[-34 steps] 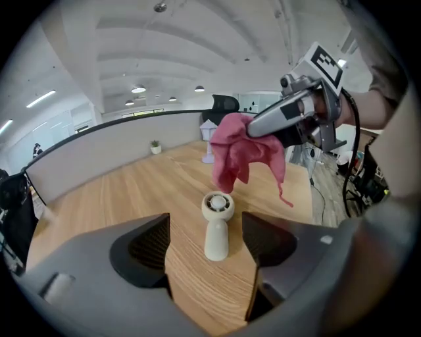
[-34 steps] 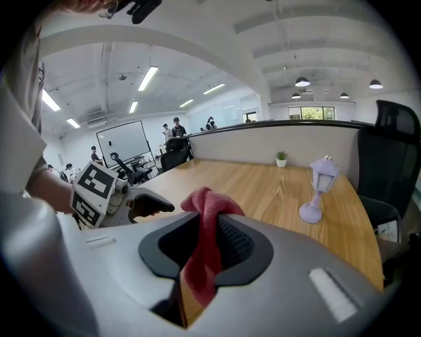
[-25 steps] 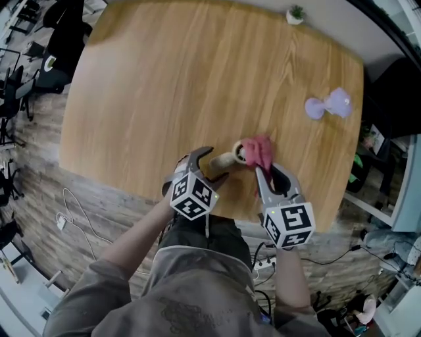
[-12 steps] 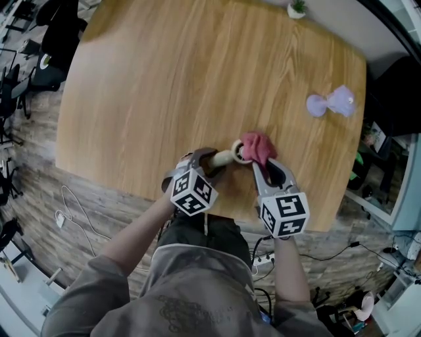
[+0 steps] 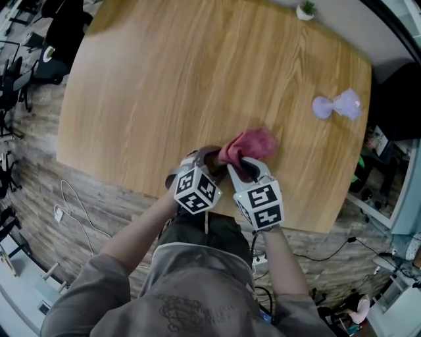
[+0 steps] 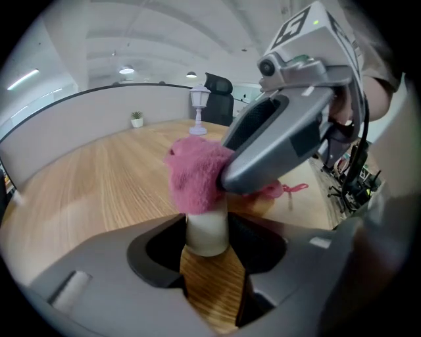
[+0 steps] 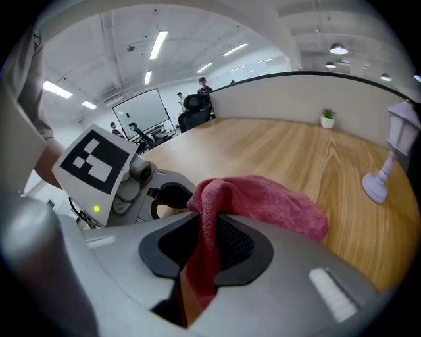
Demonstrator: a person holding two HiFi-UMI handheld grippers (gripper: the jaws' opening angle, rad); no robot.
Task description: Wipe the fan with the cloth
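At near edge of pale wooden surface: cream cylindrical fan, head under pink terry cloth
Left tongs: just closed in, pinching fan
Right tongs: pinching cloth, draped over fan

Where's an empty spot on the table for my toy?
The whole left half of the table is bare, from the plant to the near edge. It is also bare between the cloth and the lamp. It is crowded at the near edge, around the cloth and fan.

My left gripper and right gripper crowd each other. Beyond, the table lies bare (lamp far right, plant at back).
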